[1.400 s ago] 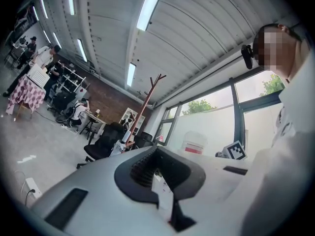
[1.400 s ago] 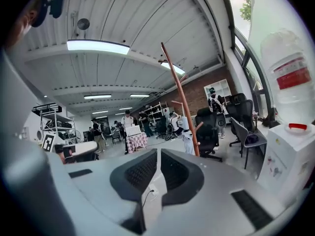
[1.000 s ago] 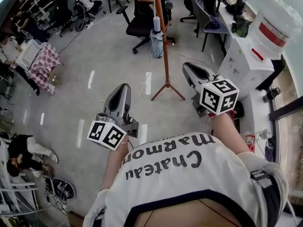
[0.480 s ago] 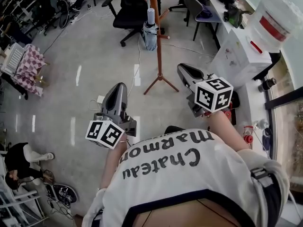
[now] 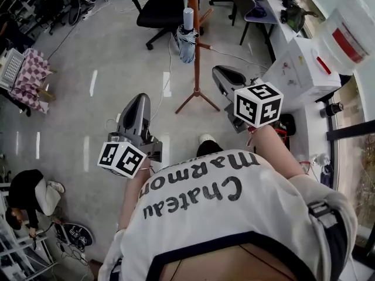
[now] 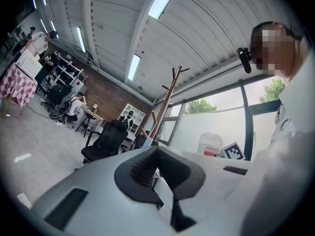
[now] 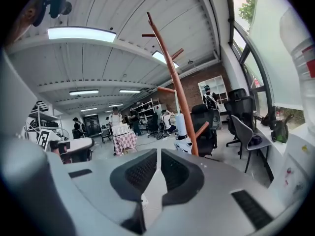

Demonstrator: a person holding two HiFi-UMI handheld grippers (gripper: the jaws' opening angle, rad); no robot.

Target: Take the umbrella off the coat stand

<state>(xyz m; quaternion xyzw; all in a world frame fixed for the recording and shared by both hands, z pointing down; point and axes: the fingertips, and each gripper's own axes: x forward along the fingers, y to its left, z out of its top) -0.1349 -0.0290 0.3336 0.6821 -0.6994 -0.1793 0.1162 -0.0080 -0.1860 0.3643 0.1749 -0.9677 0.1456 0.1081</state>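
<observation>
Head view looks steeply down on a person in a white lettered shirt who stands on a glossy grey floor and holds one tool in each hand. Both tools point ahead toward a brown wooden coat stand. The folded umbrella, pale blue and white, hangs on the stand just beside the pole, on its left side in this view and above the spread feet, clear of the floor. The left tongs are well short of the stand and to its left. The right tongs are nearer, just right of the stand's feet, and neither touches the stand or the umbrella. In the left gripper view the left tongs are together at the tips with nothing between them, and the coat stand rises beyond them against the windows. In the right gripper view the right tongs are likewise closed and empty. Straight past them the coat stand leans across the picture with the umbrella hanging low on its left side. A black office chair stands behind the stand. A white water dispenser is off to the right. A bench covered in a checked cloth is far to the left, and a person crouches at the lower left edge.
</observation>
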